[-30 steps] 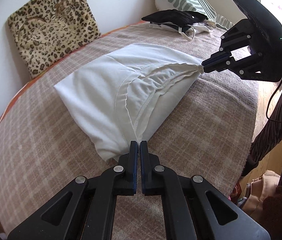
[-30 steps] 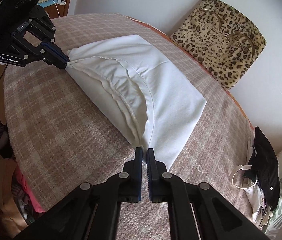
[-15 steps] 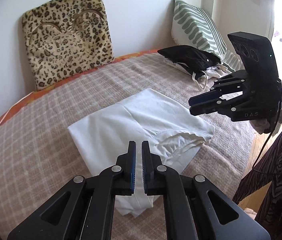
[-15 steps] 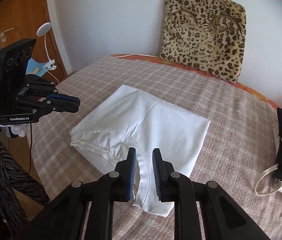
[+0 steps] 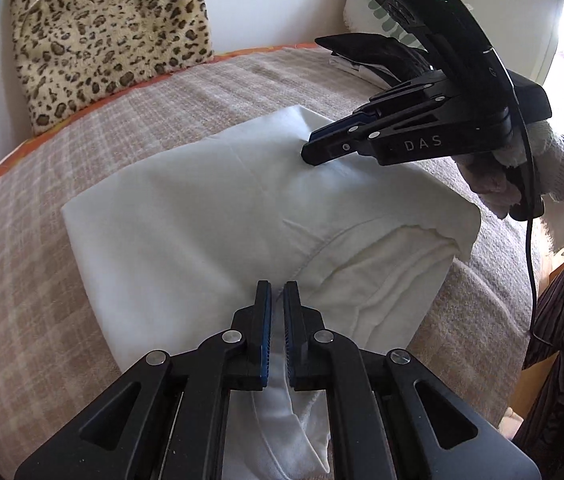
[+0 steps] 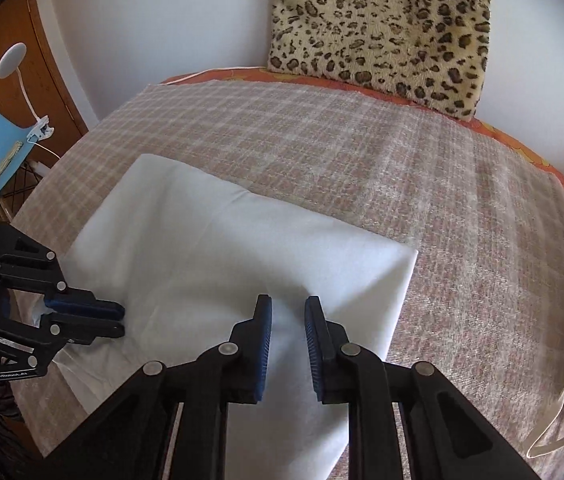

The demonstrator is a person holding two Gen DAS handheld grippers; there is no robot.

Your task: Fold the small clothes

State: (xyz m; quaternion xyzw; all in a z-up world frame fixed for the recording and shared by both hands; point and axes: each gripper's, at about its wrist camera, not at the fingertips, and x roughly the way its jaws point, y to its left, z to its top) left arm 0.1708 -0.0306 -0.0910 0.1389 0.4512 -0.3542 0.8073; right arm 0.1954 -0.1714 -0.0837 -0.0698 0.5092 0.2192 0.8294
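Two grippers over one white garment [image 5: 209, 216], which lies folded on the checked blanket [image 6: 462, 216], mid-bed, nearer the front edge. Leopard cushion [image 6: 378, 28] against the far wall; dark clothes pile [image 5: 374, 54] at the far right.

Left gripper [image 5: 277, 300]: jaws almost pressed together, a thin gap showing, nothing pinched; it hovers above the near hem. Right gripper [image 6: 288, 312]: jaws slightly spread, empty, poised above the cloth's right half.

Risk, as I judge it: the layered hem at the near right looks loose and bulky. A tip dragging across it could pull the fold open, and a pinch catching only the top layer would skew the next fold.

Against a second ago: each gripper then pinched a corner of the stretched garment. Both have let go and come in over it. The right jaws have just been opening, with nothing between them.
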